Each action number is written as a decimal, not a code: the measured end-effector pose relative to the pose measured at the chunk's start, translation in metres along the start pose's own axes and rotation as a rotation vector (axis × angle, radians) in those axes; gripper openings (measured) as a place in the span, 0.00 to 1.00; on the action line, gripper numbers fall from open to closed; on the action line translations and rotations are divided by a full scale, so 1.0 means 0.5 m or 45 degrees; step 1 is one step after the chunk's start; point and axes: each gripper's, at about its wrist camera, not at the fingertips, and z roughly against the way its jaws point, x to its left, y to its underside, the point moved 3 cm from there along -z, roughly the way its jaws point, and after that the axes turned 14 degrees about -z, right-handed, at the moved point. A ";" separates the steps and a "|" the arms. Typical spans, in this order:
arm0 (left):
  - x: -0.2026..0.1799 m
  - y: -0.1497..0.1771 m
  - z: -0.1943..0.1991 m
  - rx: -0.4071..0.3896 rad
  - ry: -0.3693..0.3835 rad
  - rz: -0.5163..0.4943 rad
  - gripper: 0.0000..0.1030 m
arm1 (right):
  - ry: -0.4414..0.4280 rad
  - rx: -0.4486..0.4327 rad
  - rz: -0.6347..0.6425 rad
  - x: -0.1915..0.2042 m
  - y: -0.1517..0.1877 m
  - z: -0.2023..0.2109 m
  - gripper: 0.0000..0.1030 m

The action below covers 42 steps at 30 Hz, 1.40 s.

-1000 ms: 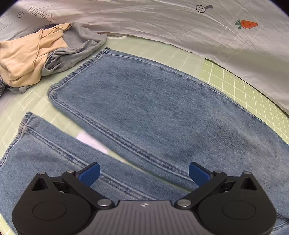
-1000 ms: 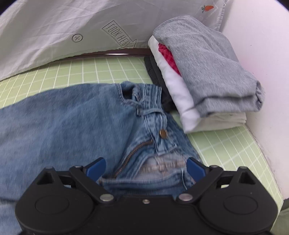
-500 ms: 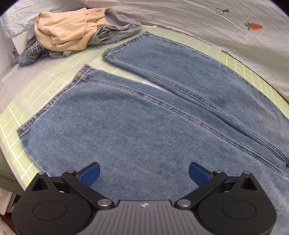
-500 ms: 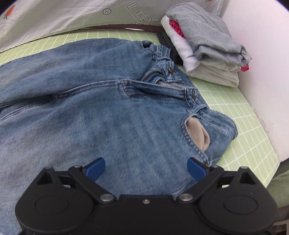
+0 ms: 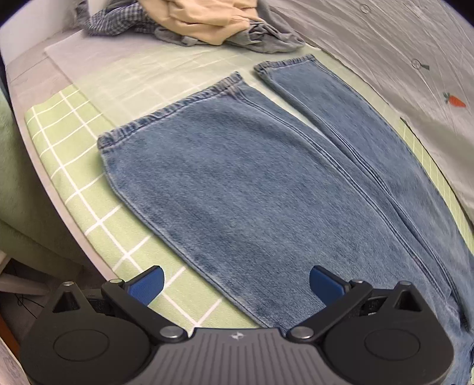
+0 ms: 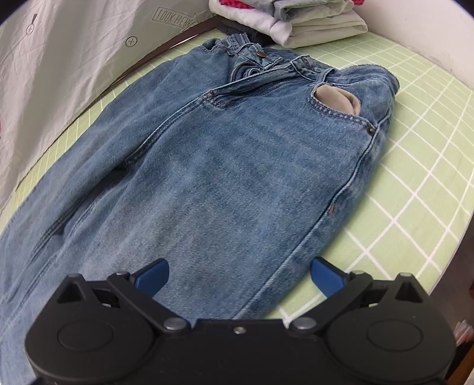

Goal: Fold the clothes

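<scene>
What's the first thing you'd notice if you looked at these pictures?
The big blue jeans, spread flat across the green checked cloth, with both legs side by side. Open blue-tipped tongs hover over them: the left tongs by the leg's edge, the right tongs nearer the waist. A messy clothes heap lies past the hems, and a folded stack by the waistband.

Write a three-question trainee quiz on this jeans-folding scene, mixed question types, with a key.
1. True or false: the jeans lie spread flat on the green checked cover.
2. Multiple choice: the folded stack sits nearest the jeans' A) leg hems B) waistband C) knee.
3. Fill in: beyond the leg hems lies an unfolded ___ of clothes.

Key: 1 true; 2 B; 3 pile.
</scene>
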 end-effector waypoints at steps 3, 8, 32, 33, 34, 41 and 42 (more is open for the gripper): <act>0.043 -0.008 -0.002 -0.018 0.040 0.109 0.99 | -0.012 -0.006 -0.073 0.008 0.006 0.001 1.00; 0.101 -0.029 -0.010 -0.059 0.017 0.178 0.96 | -0.027 -0.020 -0.161 0.015 0.016 0.003 1.00; 0.197 -0.130 -0.036 -0.191 -0.260 0.354 0.20 | -0.013 -0.224 -0.386 -0.021 -0.097 -0.034 1.00; 0.195 -0.129 -0.036 -0.194 -0.263 0.362 0.20 | 0.000 -0.238 -0.379 -0.021 -0.105 -0.037 1.00; 0.194 -0.128 -0.037 -0.196 -0.266 0.367 0.18 | 0.015 -0.249 -0.378 -0.021 -0.112 -0.041 1.00; 0.185 -0.130 -0.029 -0.208 -0.278 0.420 0.12 | 0.207 -0.229 -0.320 -0.019 -0.134 -0.032 0.32; 0.181 -0.133 -0.024 -0.216 -0.282 0.428 0.12 | 0.201 -0.222 -0.313 -0.022 -0.136 -0.027 0.30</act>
